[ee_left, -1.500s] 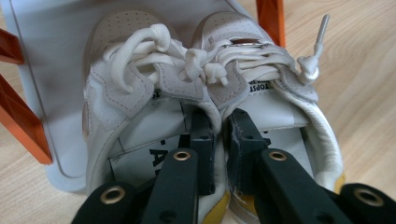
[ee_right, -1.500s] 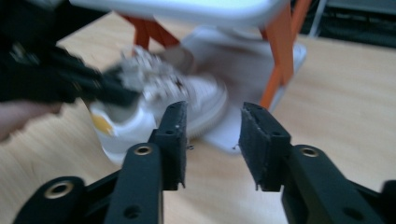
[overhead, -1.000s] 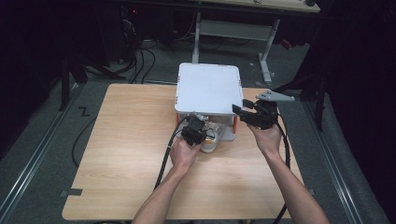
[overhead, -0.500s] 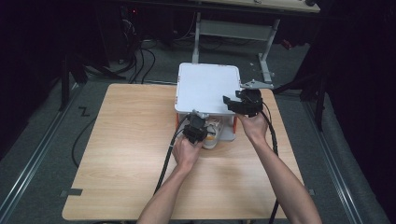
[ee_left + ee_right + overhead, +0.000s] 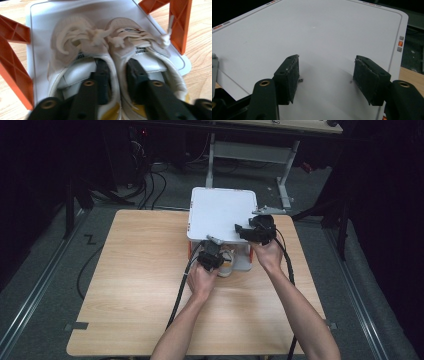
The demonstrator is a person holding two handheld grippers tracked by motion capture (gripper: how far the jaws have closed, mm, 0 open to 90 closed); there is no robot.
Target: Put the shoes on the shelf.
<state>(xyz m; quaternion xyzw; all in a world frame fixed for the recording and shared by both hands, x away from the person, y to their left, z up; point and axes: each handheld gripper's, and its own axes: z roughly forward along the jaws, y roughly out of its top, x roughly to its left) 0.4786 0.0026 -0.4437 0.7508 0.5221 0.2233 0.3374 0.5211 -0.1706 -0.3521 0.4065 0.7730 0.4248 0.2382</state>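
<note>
My left gripper [image 5: 116, 85] pinches the touching inner walls of the two white shoes [image 5: 112, 50] on the lower shelf [image 5: 40, 32], one jaw inside each. Toward one o'clock, my right gripper [image 5: 325, 80], jaws spread, has swung in over the white top shelf [image 5: 220, 212].

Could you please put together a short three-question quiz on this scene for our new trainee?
1. True or false: the left gripper has one black jaw inside each of the two white lace-up shoes.
2. What does the right gripper hang over? A) the bare wooden table B) the flat white top panel of the shelf unit C) the floor
3. What colour are the side supports flanking the shoes?

Key: 1 true; 2 B; 3 orange.
</note>
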